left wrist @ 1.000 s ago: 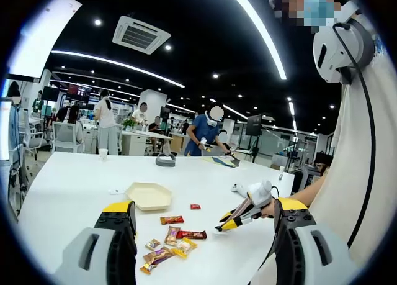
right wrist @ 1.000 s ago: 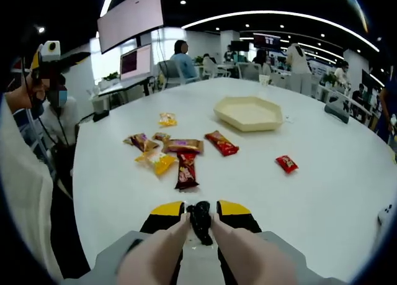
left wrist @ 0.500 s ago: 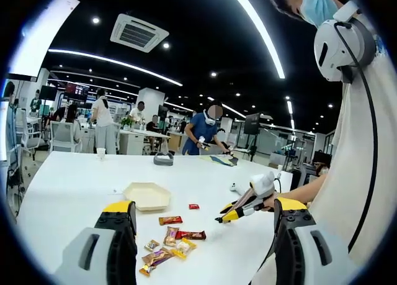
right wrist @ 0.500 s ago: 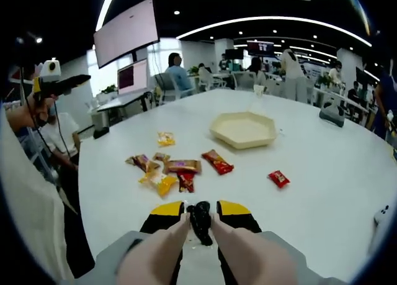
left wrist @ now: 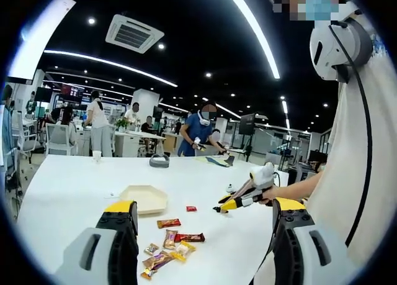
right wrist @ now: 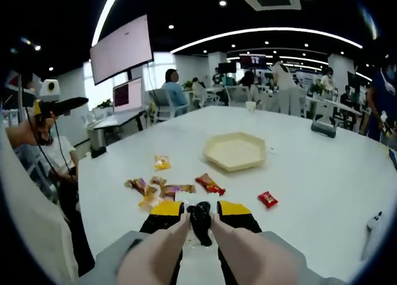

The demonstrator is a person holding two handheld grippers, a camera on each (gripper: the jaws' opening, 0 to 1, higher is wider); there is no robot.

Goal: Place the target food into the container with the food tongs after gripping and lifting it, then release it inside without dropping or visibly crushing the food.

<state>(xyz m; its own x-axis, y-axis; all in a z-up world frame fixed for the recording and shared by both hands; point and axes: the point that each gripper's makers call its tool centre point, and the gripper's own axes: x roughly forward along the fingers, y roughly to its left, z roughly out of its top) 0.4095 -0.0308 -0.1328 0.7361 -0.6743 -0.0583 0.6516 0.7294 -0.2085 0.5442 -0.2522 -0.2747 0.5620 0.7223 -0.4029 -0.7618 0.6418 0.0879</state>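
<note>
1. A white round table (right wrist: 322, 192) carries everything; its near edge runs along the bottom of the right gripper view.
2. The hexagonal cream tray (right wrist: 235, 151) (left wrist: 143, 198) sits toward the middle of the table, and its inside looks bare: no wrapper lies in it.
3. A cluster of wrapped snacks (right wrist: 158, 189) (left wrist: 167, 244) lies on the table short of the tray, nearer the near edge, well apart from the tray's rim.
4. At the tray side of that cluster is a long red-brown bar (right wrist: 209, 184), lying flat and aslant, near the tray but not touching it.
5. A small yellow packet (right wrist: 162, 162) lies alone, beyond the cluster toward the table's left edge.
6. A small red packet (right wrist: 268, 199) (left wrist: 191, 208) lies apart from the rest, on the right side of the table between the tray and the near edge.
7. The right gripper (right wrist: 200, 205) has its yellow-tipped jaws drawn close on a black part between them, which seems to be the tongs' handle; the tongs' working end is not clear, so whether the tongs are open or closed cannot be told. No food is seen in them.
8. In the left gripper view the right gripper (left wrist: 239, 202) hangs above the table, clear of the snacks.
9. The left gripper (left wrist: 201, 213) has its jaws spread wide with nothing between them, raised above the near edge.
10. A white controller (right wrist: 376, 226) lies at the table's right edge.
</note>
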